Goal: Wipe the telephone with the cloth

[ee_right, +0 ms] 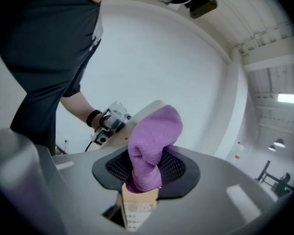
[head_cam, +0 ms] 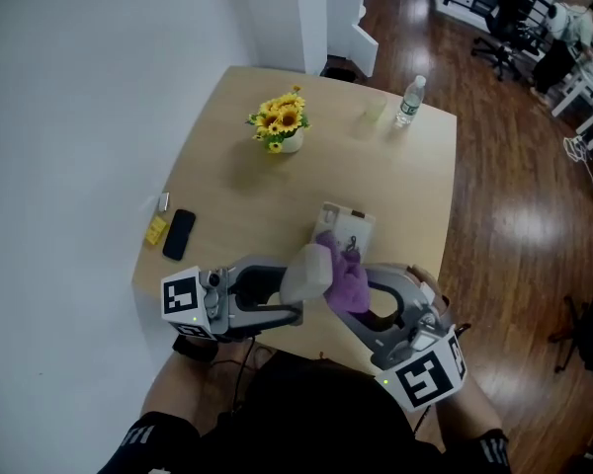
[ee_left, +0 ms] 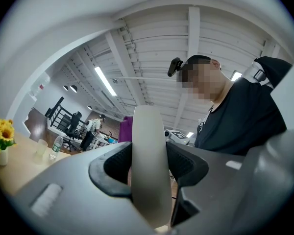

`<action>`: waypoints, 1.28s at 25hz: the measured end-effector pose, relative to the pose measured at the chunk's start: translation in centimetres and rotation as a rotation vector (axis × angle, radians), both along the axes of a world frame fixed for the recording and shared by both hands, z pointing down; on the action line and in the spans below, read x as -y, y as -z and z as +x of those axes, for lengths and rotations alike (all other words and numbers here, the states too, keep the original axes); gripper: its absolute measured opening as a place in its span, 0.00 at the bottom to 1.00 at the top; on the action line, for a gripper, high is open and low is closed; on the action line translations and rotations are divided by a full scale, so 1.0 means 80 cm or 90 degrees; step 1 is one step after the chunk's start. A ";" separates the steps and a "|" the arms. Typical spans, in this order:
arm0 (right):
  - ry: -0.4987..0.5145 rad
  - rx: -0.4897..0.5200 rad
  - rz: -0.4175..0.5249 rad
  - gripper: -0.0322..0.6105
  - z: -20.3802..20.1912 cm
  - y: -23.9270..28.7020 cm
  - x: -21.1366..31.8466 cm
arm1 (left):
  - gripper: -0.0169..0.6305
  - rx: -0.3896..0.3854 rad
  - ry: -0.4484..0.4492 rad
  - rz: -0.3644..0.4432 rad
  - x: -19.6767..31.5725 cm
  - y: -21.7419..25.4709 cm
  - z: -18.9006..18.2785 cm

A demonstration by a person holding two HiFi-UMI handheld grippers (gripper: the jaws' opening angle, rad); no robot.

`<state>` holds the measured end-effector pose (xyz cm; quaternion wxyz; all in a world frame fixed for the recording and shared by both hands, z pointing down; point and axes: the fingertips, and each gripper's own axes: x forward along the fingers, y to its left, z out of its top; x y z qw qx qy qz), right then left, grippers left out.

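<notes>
My left gripper [head_cam: 296, 282] is shut on the pale telephone handset [head_cam: 307, 269], lifted above the table's near edge. In the left gripper view the handset [ee_left: 148, 165] stands upright between the jaws of the left gripper [ee_left: 149, 173]. My right gripper [head_cam: 364, 296] is shut on a purple cloth [head_cam: 348, 282] that lies against the handset's right side. The right gripper view has the cloth [ee_right: 151, 151] bunched between the jaws of the right gripper [ee_right: 146, 174], with the handset's edge [ee_right: 148, 108] behind it. The telephone base [head_cam: 345, 227] sits on the table; its keypad [ee_right: 135, 215] shows below the jaws.
On the light wooden table [head_cam: 247, 205] stand a pot of sunflowers [head_cam: 280, 122], a plastic cup [head_cam: 374, 113] and a water bottle [head_cam: 409, 100] at the far side. A black mobile phone [head_cam: 179, 233] and a yellow item [head_cam: 156, 229] lie at the left edge. Office chairs [head_cam: 504, 18] stand far right.
</notes>
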<state>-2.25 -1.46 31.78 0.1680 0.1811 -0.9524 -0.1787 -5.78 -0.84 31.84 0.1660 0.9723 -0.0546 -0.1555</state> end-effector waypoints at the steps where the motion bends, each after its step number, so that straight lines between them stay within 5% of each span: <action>1: -0.019 0.030 -0.007 0.26 0.006 0.014 0.008 | 0.35 0.000 -0.001 0.000 0.000 0.000 -0.001; 4: -0.029 0.065 -0.004 0.26 0.003 0.043 0.019 | 0.34 -0.009 -0.004 -0.001 -0.001 0.002 -0.002; 10: 0.019 -0.015 0.025 0.26 -0.021 0.015 -0.009 | 0.34 -0.034 0.001 -0.016 0.003 0.006 -0.009; 14: 0.039 -0.053 0.006 0.26 -0.019 -0.014 -0.020 | 0.35 -0.026 0.009 -0.011 0.005 0.010 -0.008; 21: 0.005 -0.012 -0.077 0.26 0.012 -0.028 -0.007 | 0.34 -0.072 0.019 0.007 0.014 0.035 -0.015; 32: 0.073 -0.042 -0.108 0.26 -0.042 -0.058 -0.049 | 0.34 -0.149 0.017 -0.004 0.019 0.062 -0.016</action>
